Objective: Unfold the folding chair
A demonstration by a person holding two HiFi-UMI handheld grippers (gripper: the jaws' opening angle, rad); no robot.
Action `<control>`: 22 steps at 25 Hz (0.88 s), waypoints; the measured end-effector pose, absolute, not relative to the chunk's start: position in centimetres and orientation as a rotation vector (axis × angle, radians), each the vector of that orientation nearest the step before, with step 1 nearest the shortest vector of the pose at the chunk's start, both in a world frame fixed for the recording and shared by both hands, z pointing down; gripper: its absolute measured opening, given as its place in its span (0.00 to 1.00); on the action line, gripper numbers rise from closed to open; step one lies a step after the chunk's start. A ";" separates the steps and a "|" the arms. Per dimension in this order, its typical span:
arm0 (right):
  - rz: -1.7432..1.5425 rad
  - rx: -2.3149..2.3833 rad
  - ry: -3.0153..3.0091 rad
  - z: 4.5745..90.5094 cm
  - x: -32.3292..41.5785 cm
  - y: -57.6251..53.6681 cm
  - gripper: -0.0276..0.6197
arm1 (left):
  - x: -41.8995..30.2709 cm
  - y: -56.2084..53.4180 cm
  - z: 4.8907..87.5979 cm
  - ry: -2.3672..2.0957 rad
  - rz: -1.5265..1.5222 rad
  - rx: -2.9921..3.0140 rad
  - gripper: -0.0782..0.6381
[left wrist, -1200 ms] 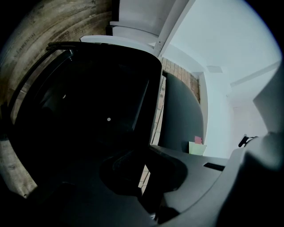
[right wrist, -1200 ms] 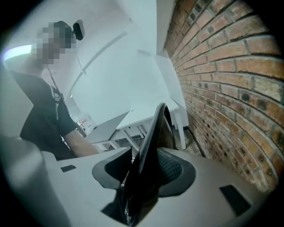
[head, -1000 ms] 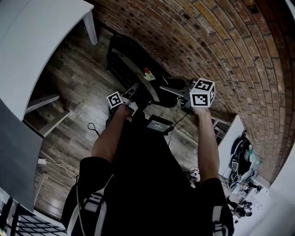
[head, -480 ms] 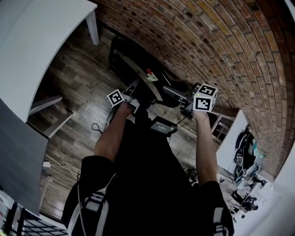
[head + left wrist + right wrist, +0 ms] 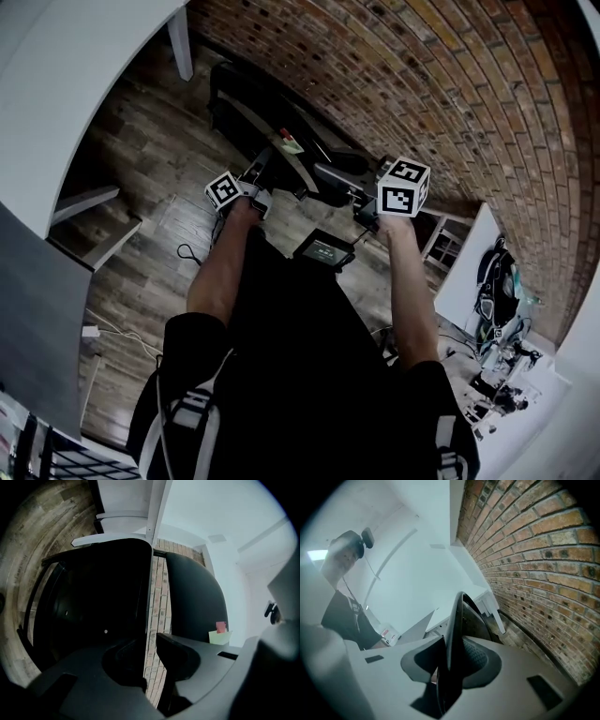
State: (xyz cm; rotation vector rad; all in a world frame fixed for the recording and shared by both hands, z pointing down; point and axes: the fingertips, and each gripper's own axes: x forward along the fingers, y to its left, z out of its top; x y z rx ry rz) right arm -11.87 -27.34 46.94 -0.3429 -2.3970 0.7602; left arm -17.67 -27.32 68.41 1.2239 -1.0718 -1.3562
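Observation:
The black folding chair point(image 5: 246, 98) stands on the wooden floor by the brick wall. My left gripper point(image 5: 260, 176) is at the chair's near edge. In the left gripper view its jaws point(image 5: 151, 651) have just been opening. A strip of brick shows between them, and the edge of the chair's black panel point(image 5: 93, 597) lies along the left finger. My right gripper point(image 5: 362, 208) is at the chair's rounded part point(image 5: 339, 172). Its jaws point(image 5: 450, 667) have just been closing and are shut on a thin curved black edge of the chair point(image 5: 457, 620).
A white table point(image 5: 66, 75) stands at the left, with its leg point(image 5: 180, 52) near the chair. The brick wall point(image 5: 431, 84) runs close behind. A small black device with a screen point(image 5: 323, 251) hangs at the person's front. A cable point(image 5: 187, 255) lies on the floor. White furniture point(image 5: 469, 272) stands at the right.
Both grippers have shifted a little up and left in the head view, staying at the chair. The chair sits slightly higher in the picture.

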 end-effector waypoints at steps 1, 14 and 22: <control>0.767 -0.340 -2.400 46.9 -11.8 -26.6 0.22 | -17.5 -26.7 68.5 -1.081 -1.343 1.234 0.23; 0.999 -0.059 -2.464 46.7 -4.7 -20.3 0.22 | -10.6 -20.2 68.0 -0.967 -1.077 1.299 0.25; 1.026 0.090 -2.485 47.2 -2.0 -17.5 0.22 | -8.2 -18.3 68.2 -0.894 -1.126 1.277 0.25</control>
